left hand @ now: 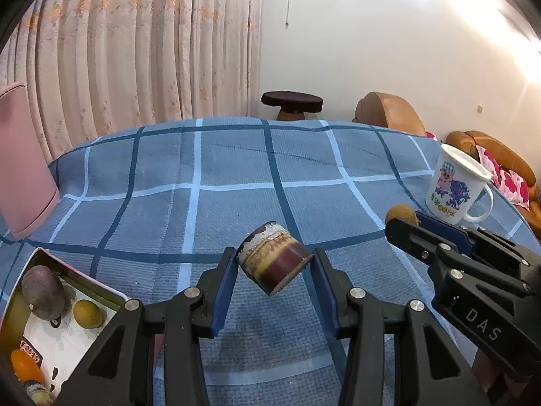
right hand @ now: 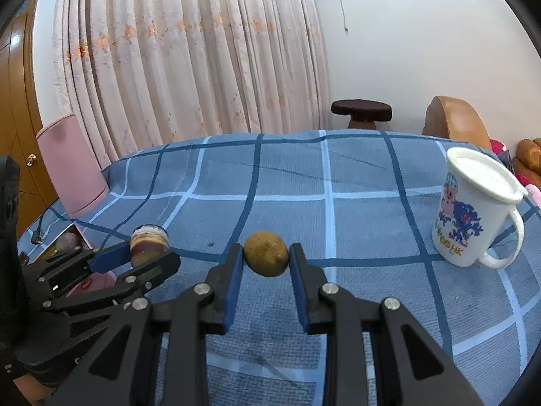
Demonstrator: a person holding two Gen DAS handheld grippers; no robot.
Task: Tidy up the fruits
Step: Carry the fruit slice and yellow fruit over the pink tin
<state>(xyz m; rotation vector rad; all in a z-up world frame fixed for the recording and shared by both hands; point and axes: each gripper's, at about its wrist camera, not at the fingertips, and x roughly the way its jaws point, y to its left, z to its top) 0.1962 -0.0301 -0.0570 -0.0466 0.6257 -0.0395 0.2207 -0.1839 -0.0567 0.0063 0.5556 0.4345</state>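
Between right fingers (right hand: 233, 270), fruit (right hand: 266, 253)

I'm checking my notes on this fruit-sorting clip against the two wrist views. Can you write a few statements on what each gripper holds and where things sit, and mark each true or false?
1. The left gripper holds a small glazed ceramic cup, tilted. True.
2. The right gripper is open with nothing between its fingers. False: it is shut on a small round brownish-yellow fruit.
3. The white cartoon mug has a lid on it. True.
4. The tray at the left holds no fruit. False: a purple fruit and a small yellow fruit lie in it.
5. The mug lies tipped over on the blue checked cloth. False: it stands upright.
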